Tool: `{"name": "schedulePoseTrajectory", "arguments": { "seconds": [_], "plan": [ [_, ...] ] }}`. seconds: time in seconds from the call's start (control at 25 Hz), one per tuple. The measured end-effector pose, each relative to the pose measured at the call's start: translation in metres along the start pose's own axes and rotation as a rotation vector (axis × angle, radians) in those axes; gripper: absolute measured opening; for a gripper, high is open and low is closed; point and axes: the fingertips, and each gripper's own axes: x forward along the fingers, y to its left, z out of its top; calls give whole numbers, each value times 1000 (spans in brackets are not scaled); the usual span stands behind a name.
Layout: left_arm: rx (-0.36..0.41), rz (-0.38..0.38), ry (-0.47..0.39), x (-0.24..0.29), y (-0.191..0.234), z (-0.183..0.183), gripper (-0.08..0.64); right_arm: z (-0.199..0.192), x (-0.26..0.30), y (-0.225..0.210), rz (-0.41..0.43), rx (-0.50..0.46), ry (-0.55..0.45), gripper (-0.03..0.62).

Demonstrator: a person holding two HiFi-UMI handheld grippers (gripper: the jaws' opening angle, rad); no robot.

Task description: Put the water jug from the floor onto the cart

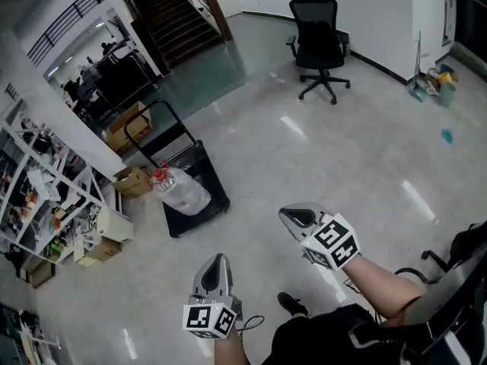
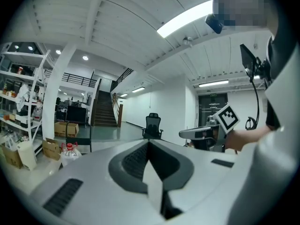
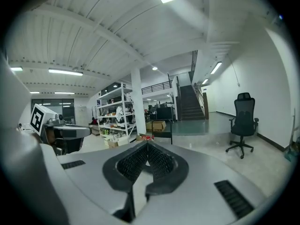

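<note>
The clear water jug point(image 1: 183, 192) with a red cap lies on the black platform of the cart point(image 1: 214, 186), below its upright handle point(image 1: 162, 119). Both grippers hang in the air well short of the cart, nearer the person. My left gripper point(image 1: 219, 259) is shut and empty; my right gripper point(image 1: 288, 214) is shut and empty too. The left gripper view shows its jaws point(image 2: 149, 143) meeting, with the jug point(image 2: 69, 153) far off at the left. In the right gripper view the jaws point(image 3: 147, 144) meet, and the red cap point(image 3: 147, 137) peeks just above them.
A black office chair point(image 1: 319, 40) stands at the back. Metal shelves point(image 1: 38, 196) and cardboard boxes point(image 1: 125, 131) crowd the left side beside the cart. A staircase point(image 1: 171, 17) rises at the back left. Another dark chair point(image 1: 456, 280) is at the lower right.
</note>
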Motion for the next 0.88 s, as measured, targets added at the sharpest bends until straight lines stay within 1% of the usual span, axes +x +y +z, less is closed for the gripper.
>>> {"name": "schedulePoseTrajectory", "arguments": {
  "seconds": [0.08,0.2,0.28,0.36,0.52,0.64,0.76,0.88],
  "plan": [
    [-14,4,10,-13,-35,-10,-2,-15,-37,1,10,-14,8,2],
    [-8,1,32,-33,-83,-22,-2,-37,-87,0,18,-8,14,3],
    [-7,-1,44,-50,-108,-22,-2,-46,-114,2,10,20,18,3],
    [3,-6,48,-66,-127,-17,-2,-47,-138,6,4,36,13,3],
    [22,-11,42,-86,-141,-12,-2,-40,-166,16,-15,15,-16,3],
    [31,-45,43,-106,-151,-17,-2,-46,-182,34,-38,13,-14,3],
    [63,-94,11,-143,-160,-24,-2,-58,-202,69,-74,-8,-16,3],
    [43,-122,-10,-189,-158,-41,-2,-73,-220,110,-121,-16,-13,3]
  ]
}}
